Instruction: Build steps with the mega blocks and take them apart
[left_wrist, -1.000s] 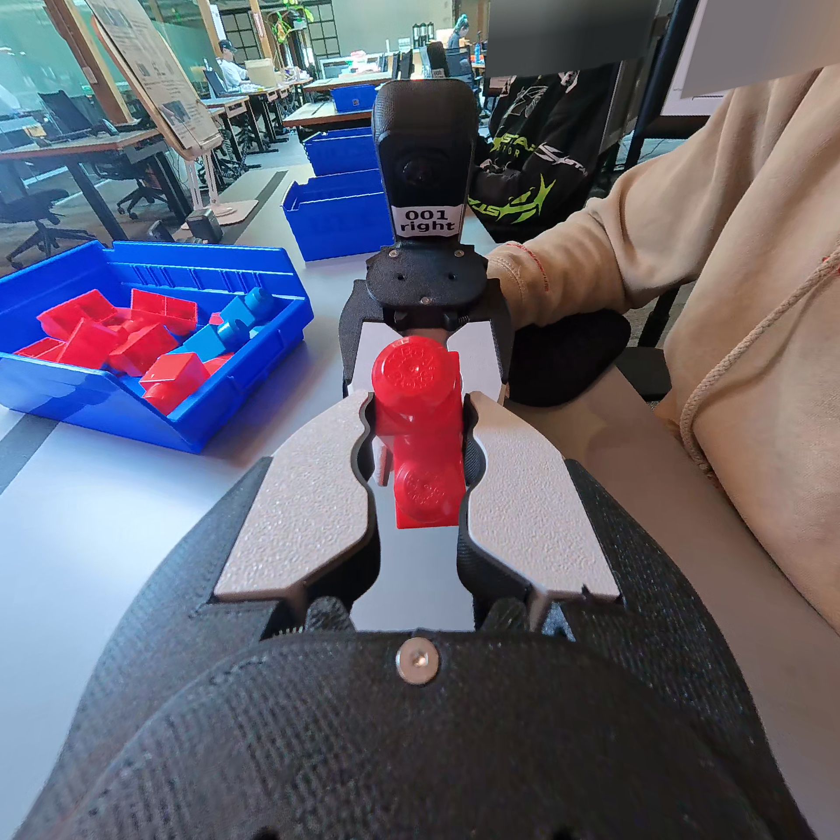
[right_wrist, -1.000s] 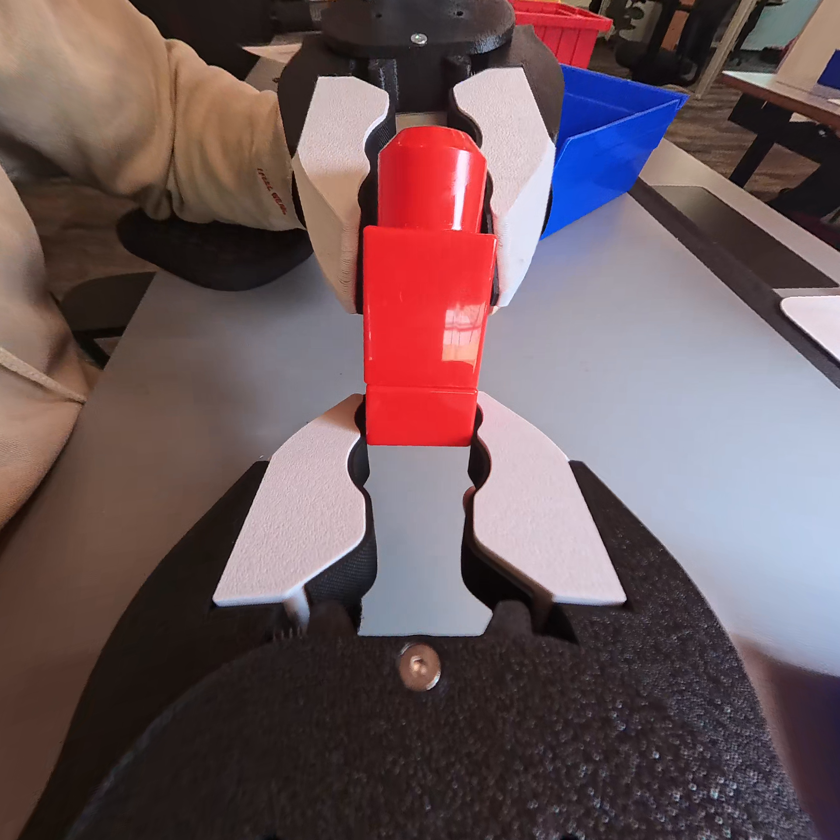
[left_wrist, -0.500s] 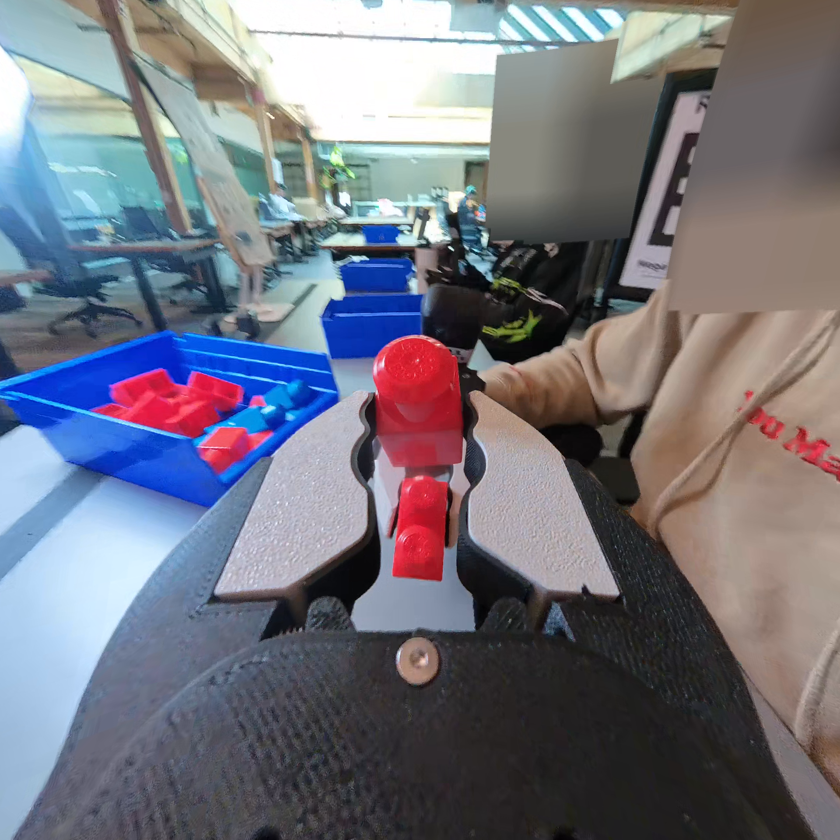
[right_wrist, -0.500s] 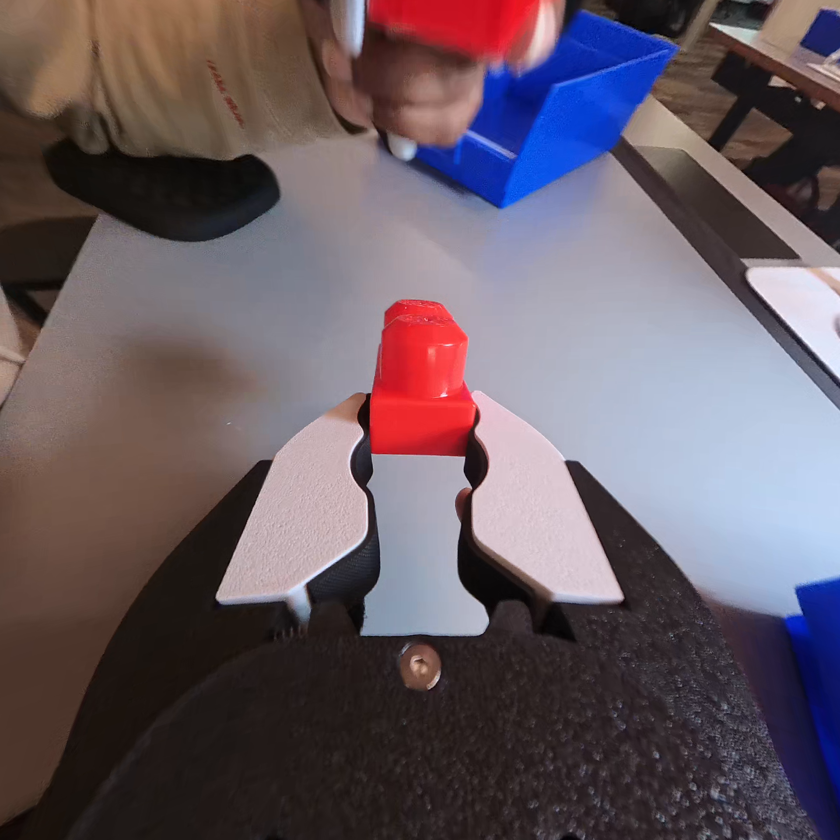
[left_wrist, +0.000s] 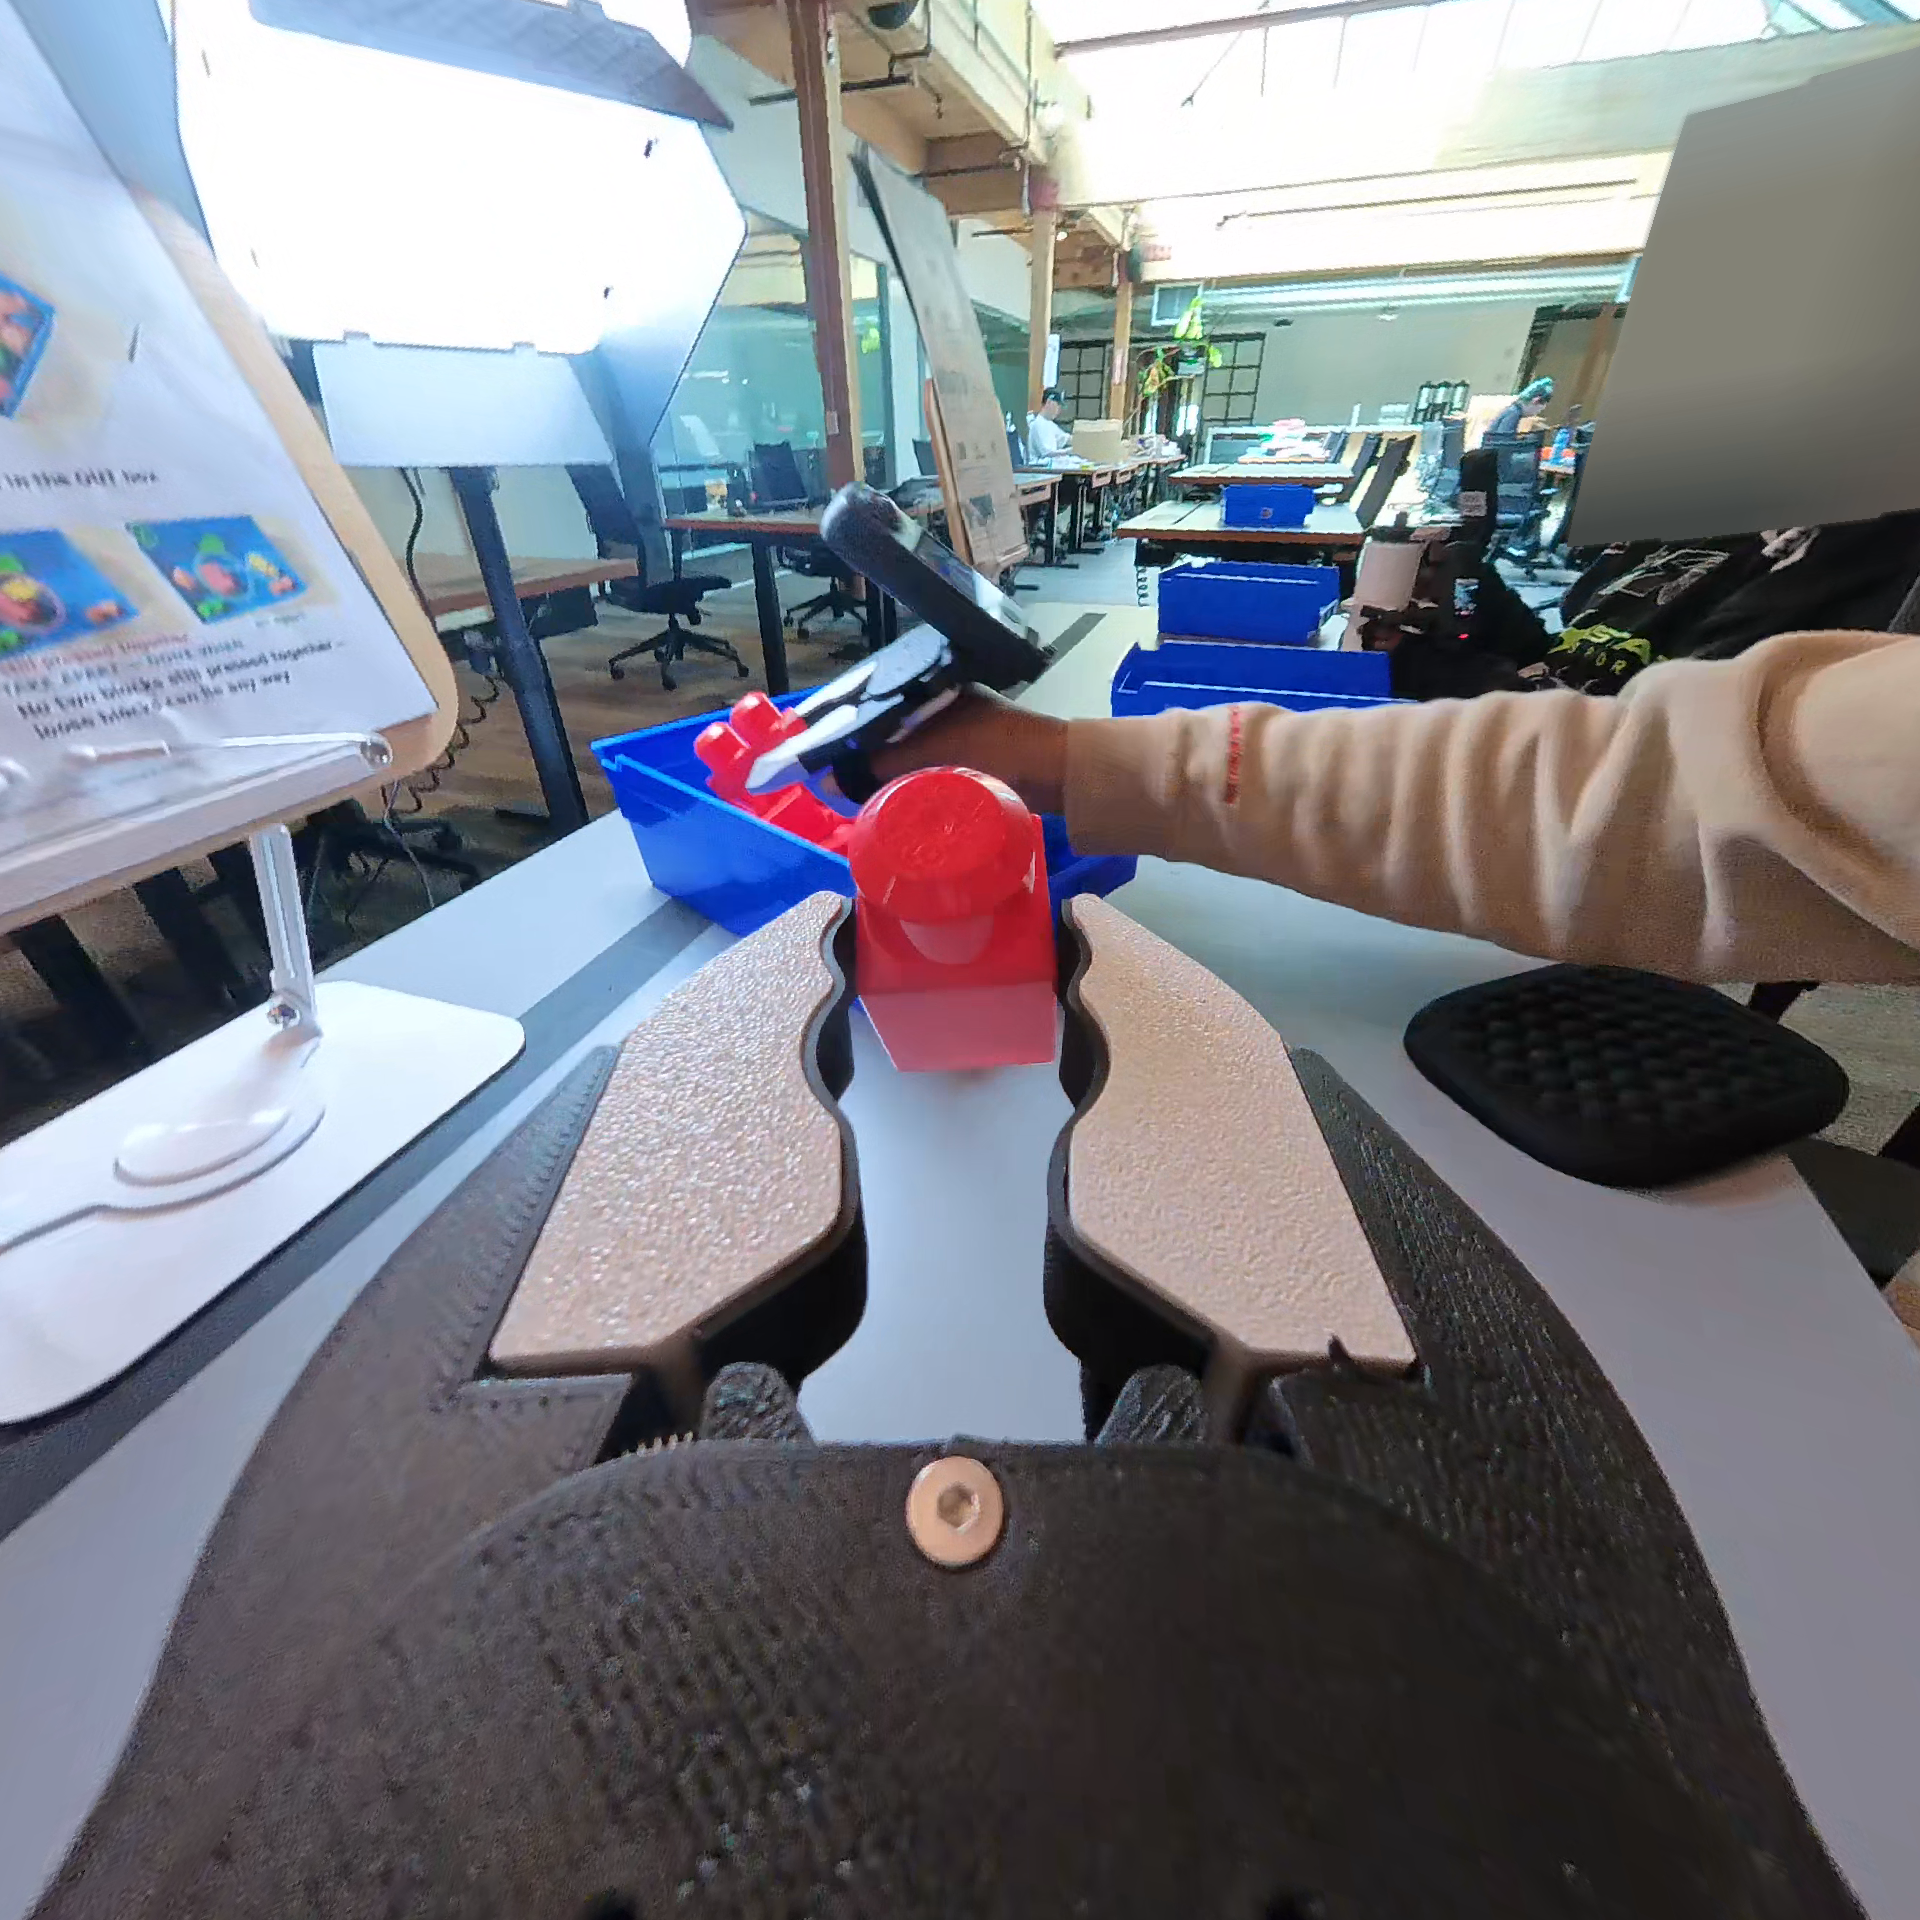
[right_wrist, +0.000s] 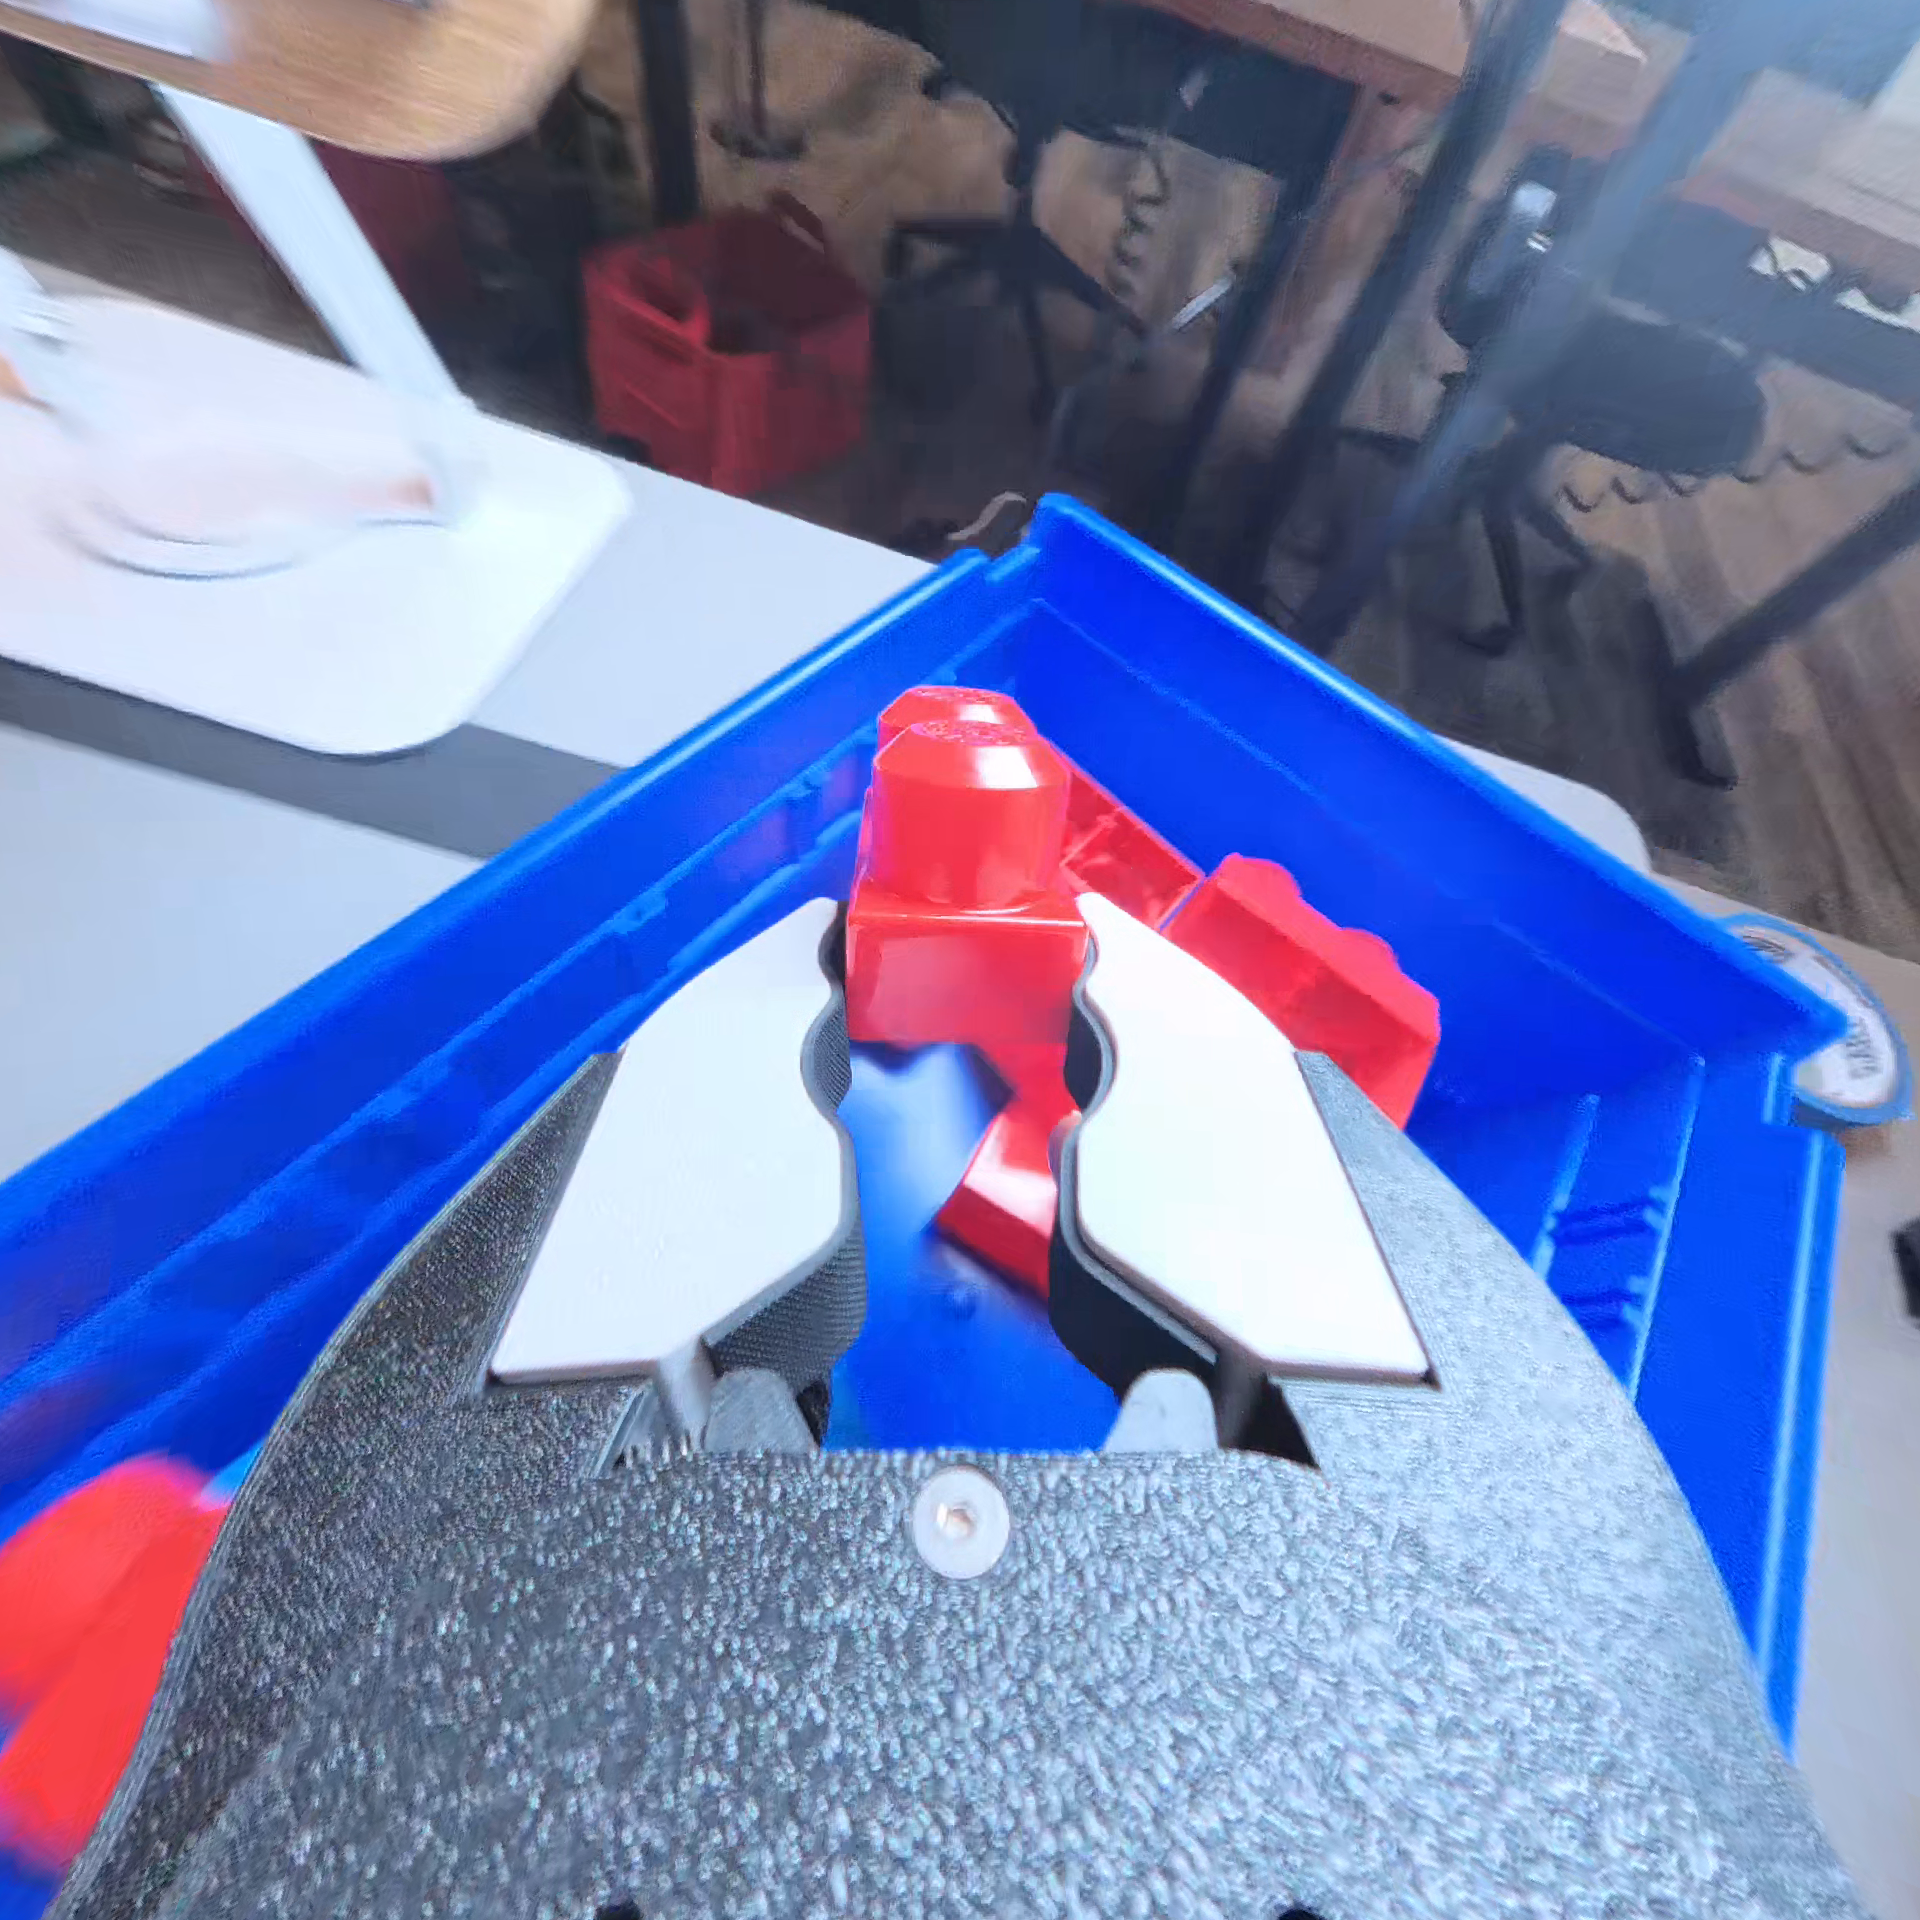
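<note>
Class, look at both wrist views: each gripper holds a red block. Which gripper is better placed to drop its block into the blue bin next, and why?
The right gripper. Its red two-stud block already hangs over the blue bin, above loose blocks inside. The left gripper holds its single-stud block over the table, short of the bin.

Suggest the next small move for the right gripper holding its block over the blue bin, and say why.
Probably open the jaws and let go. The right gripper is shut on a red two-stud block, held inside the blue bin above other loose red blocks. The left gripper holds its own red block apart, so the pair is already separated.
</note>
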